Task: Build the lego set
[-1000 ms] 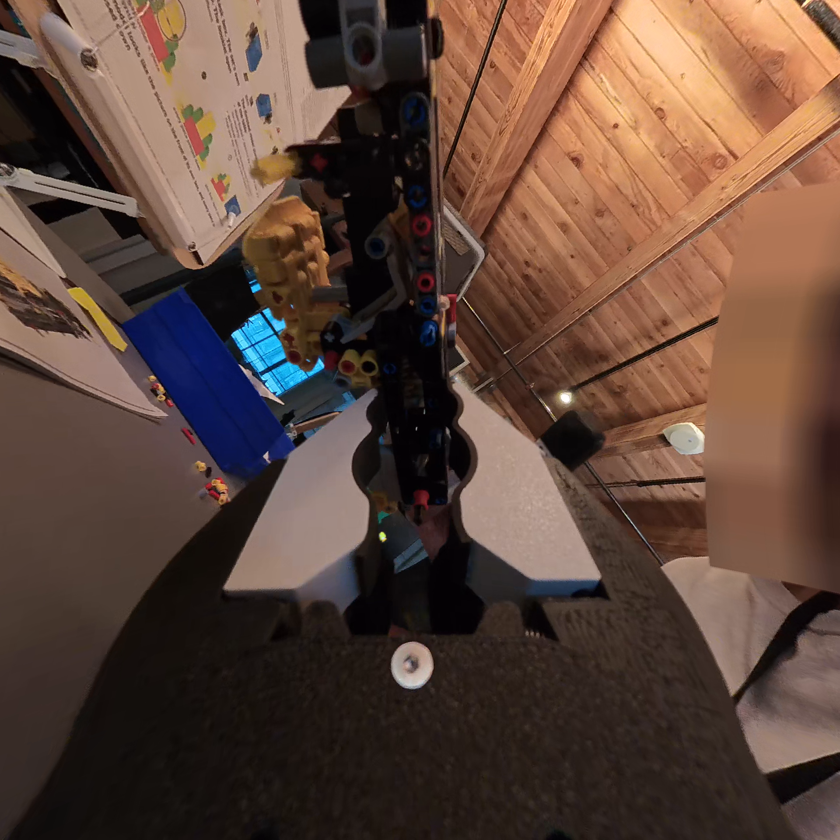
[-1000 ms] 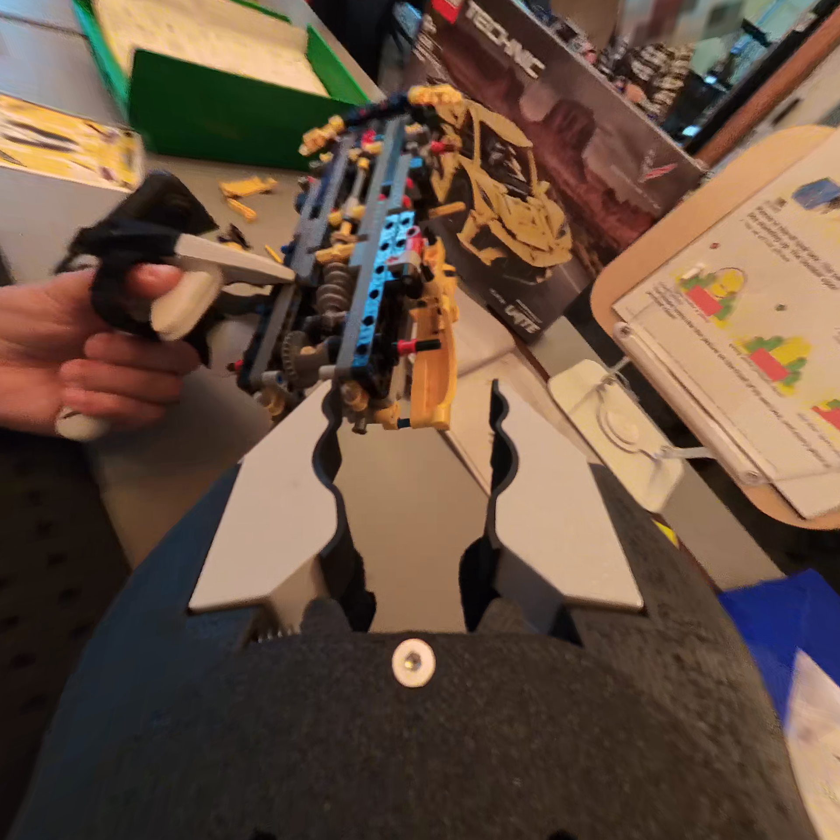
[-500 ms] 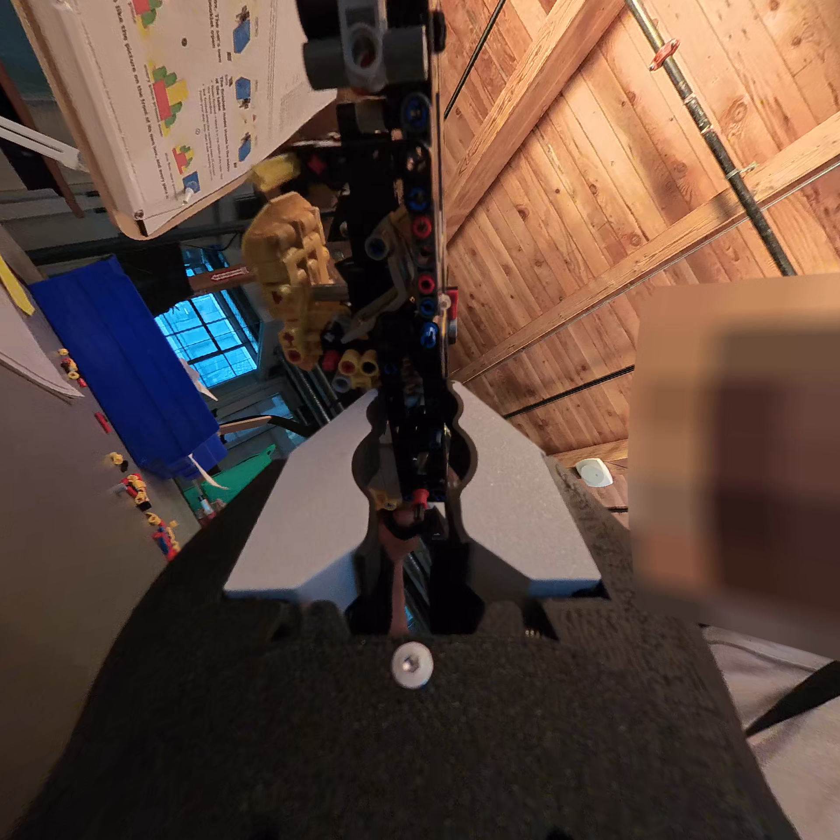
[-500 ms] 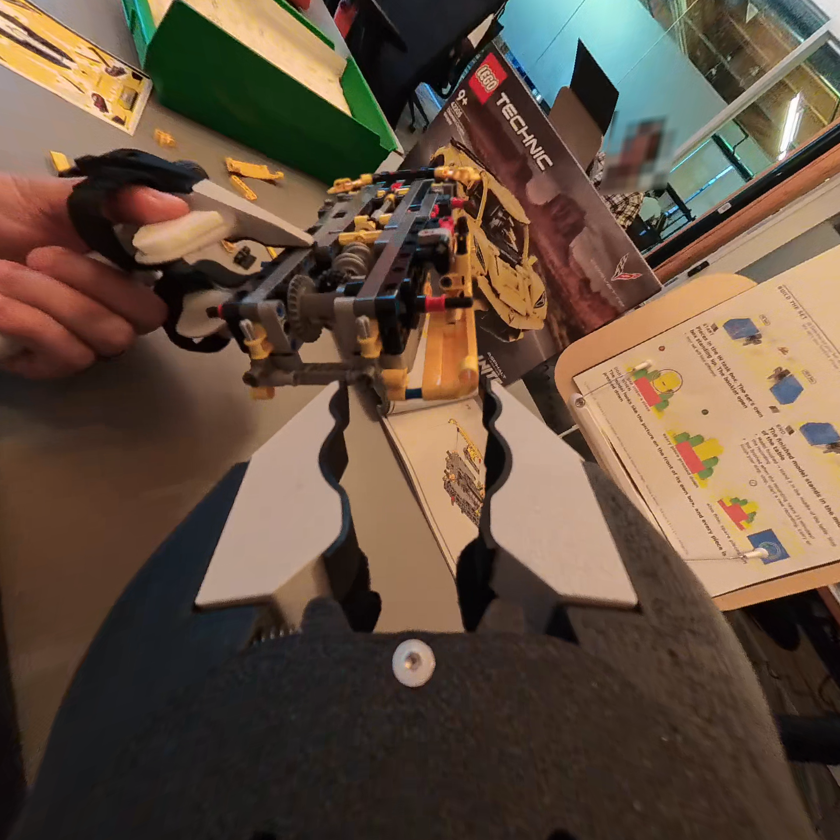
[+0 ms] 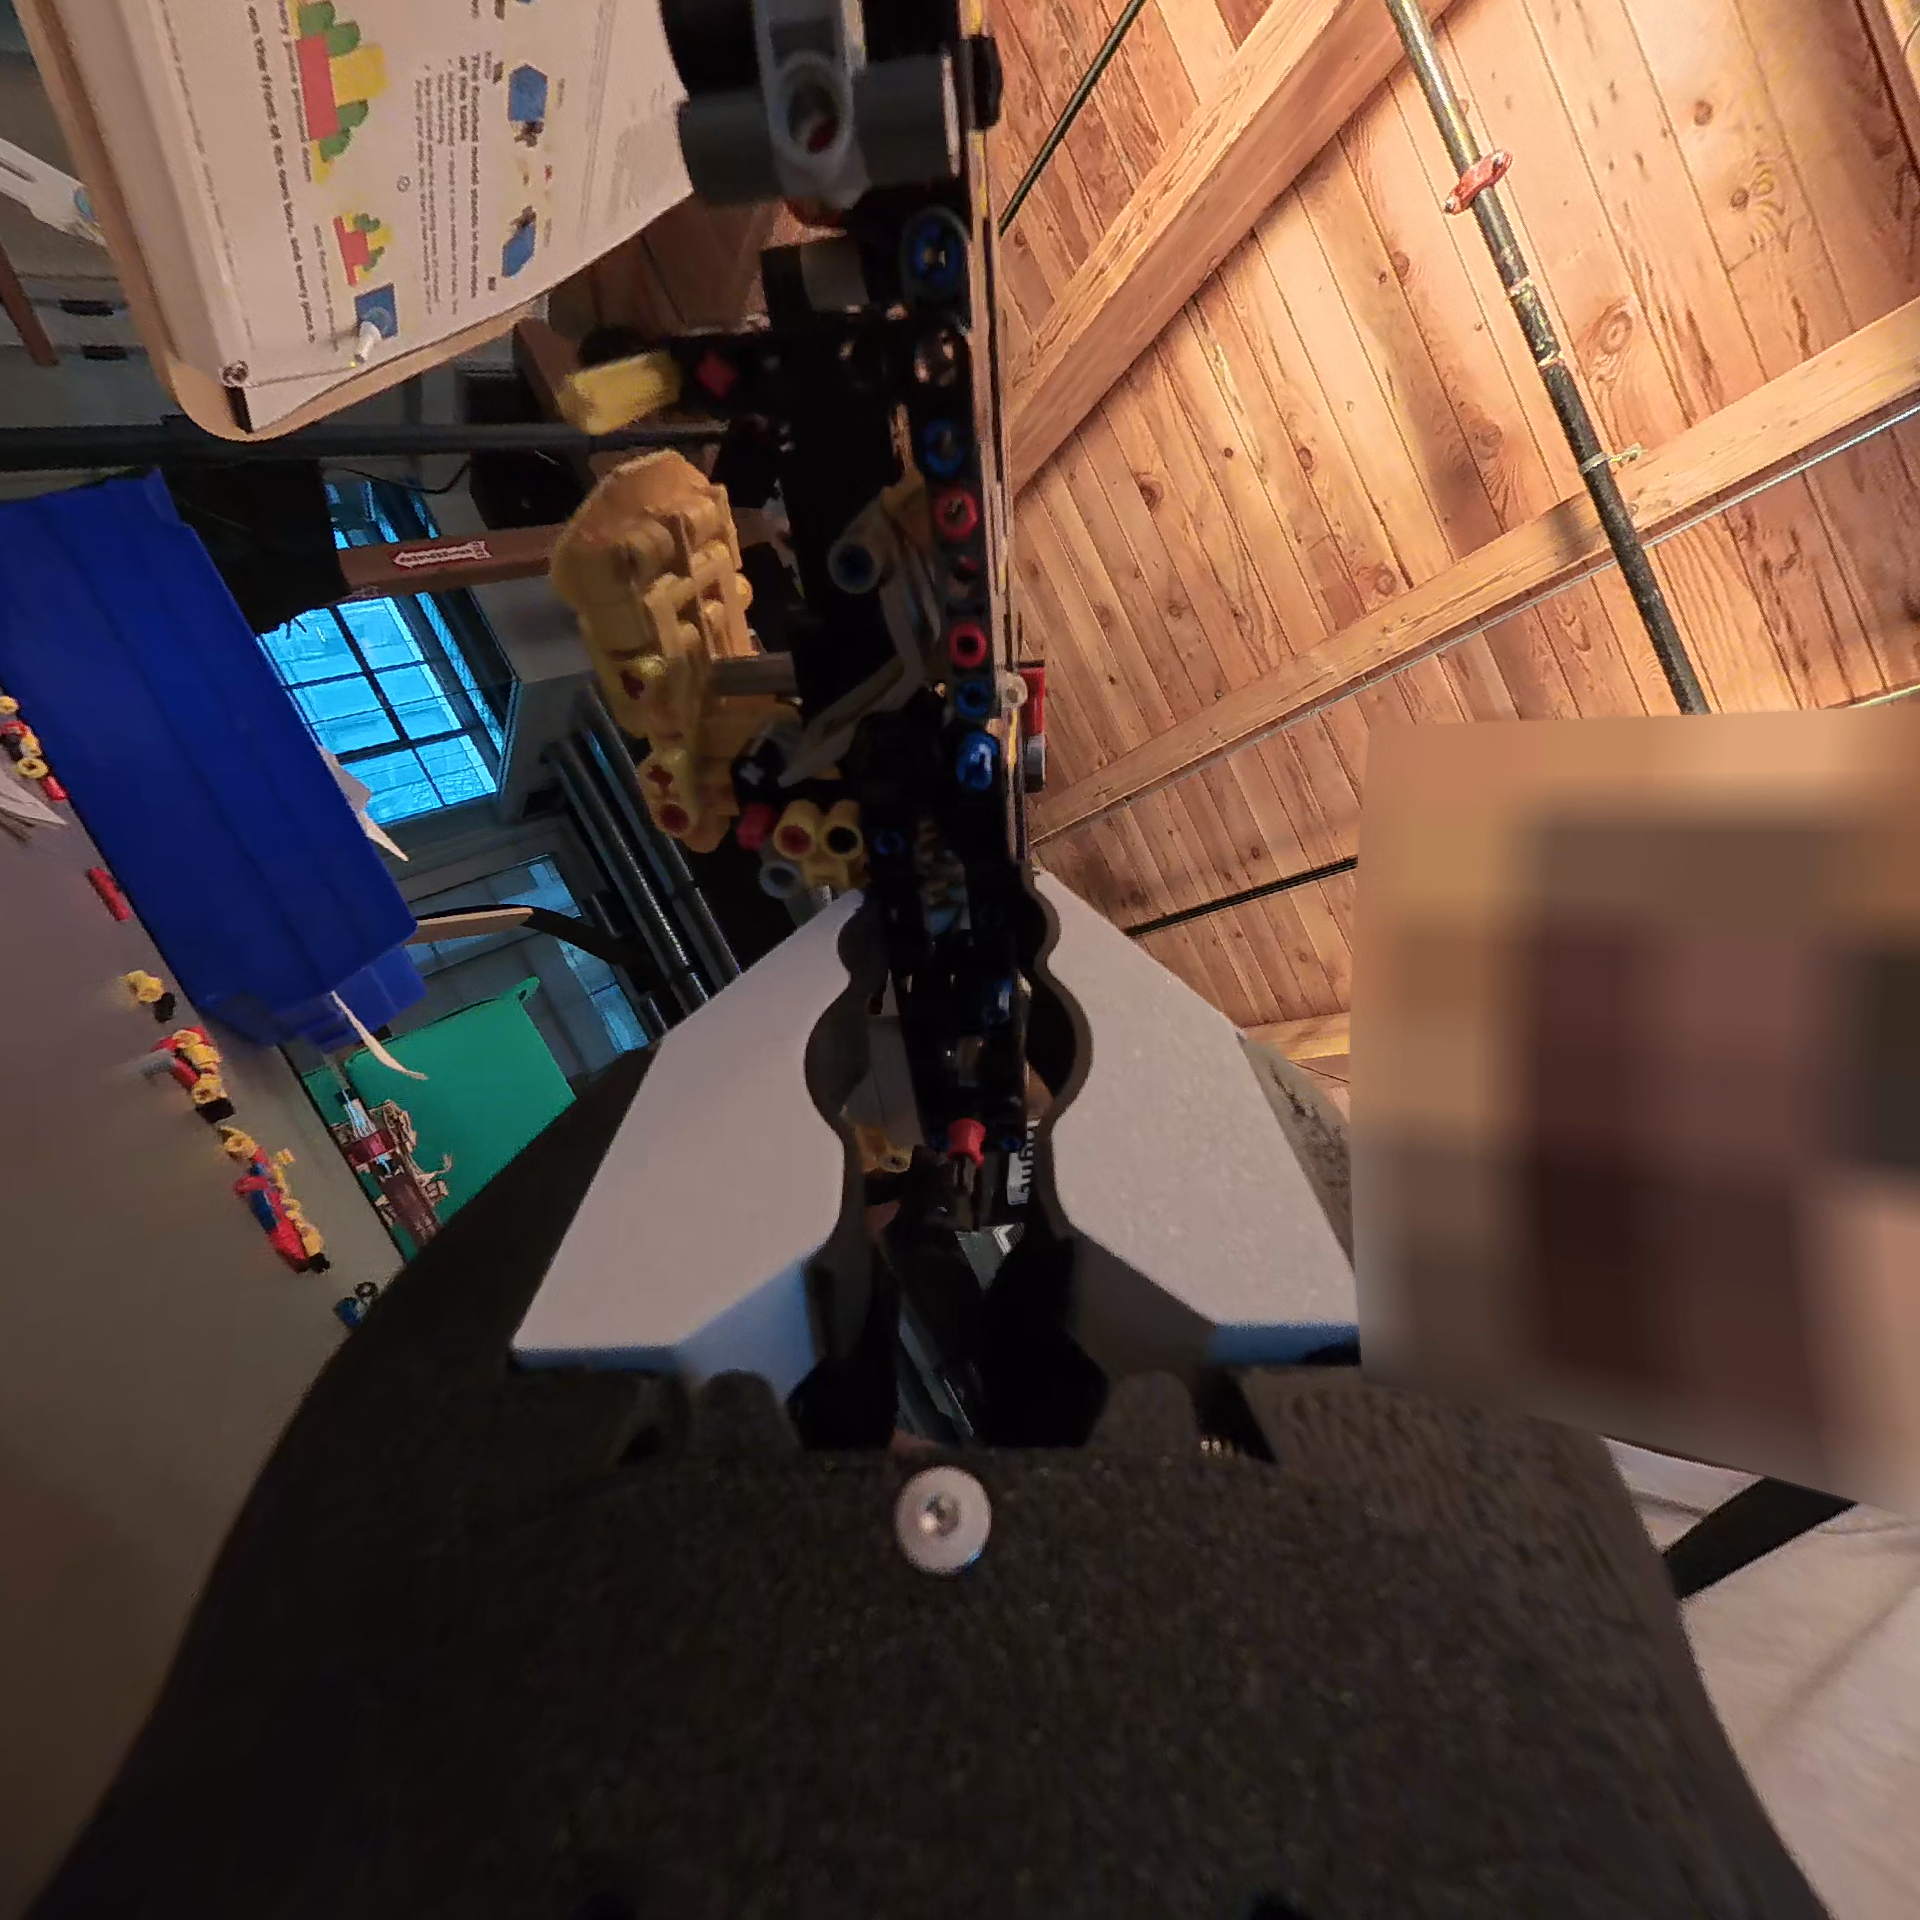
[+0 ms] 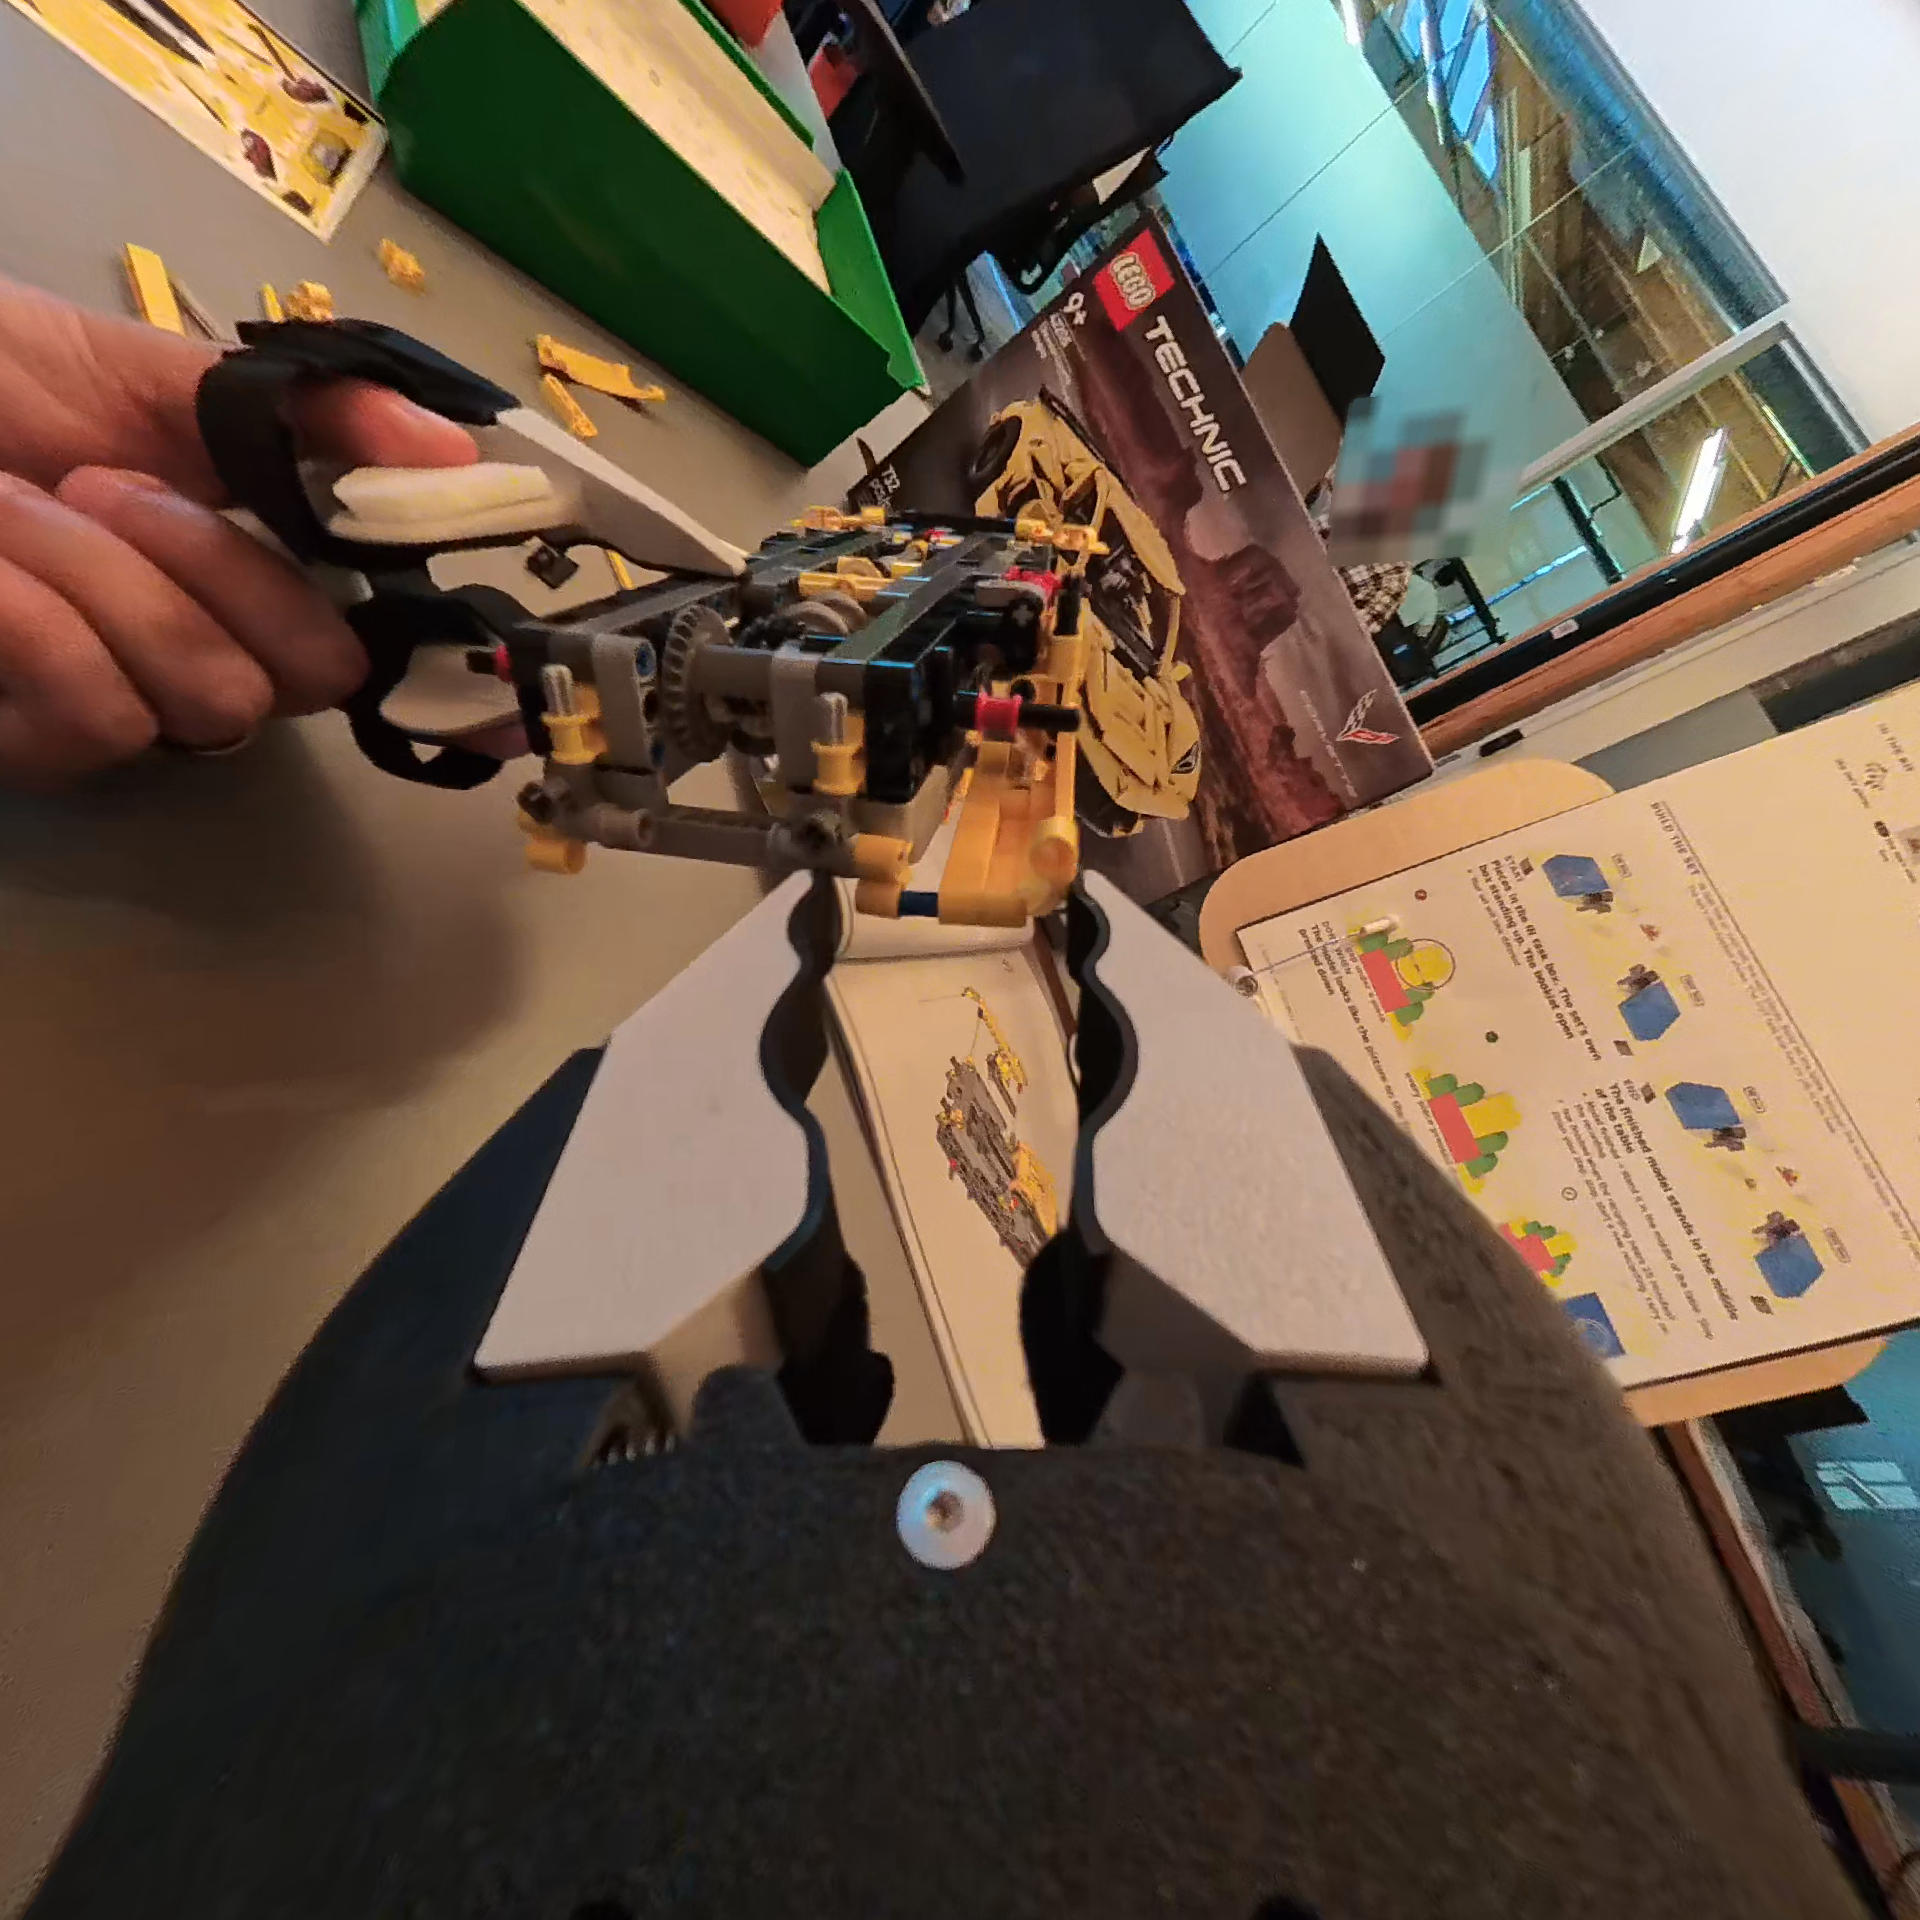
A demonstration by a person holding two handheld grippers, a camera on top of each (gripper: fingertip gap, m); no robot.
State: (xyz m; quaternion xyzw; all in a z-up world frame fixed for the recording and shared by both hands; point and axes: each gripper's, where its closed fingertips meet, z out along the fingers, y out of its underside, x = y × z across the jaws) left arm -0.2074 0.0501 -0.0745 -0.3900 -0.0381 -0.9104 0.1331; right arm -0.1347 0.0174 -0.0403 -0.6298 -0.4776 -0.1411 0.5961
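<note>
Behind lego chassis (image 6: pixel 831 675): printed box (image 6: pixel 1226 582).

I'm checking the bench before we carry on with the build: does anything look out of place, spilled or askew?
Small loose pieces lie scattered across the grey table, and more yellow ones sit beside the green box. The half-built model is off the table, clamped in the left gripper. No damage shows.

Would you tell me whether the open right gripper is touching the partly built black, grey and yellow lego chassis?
Cannot tell. In the right wrist view the right gripper is open, its tips level with the chassis underside, but no clear contact or gap shows.
</note>
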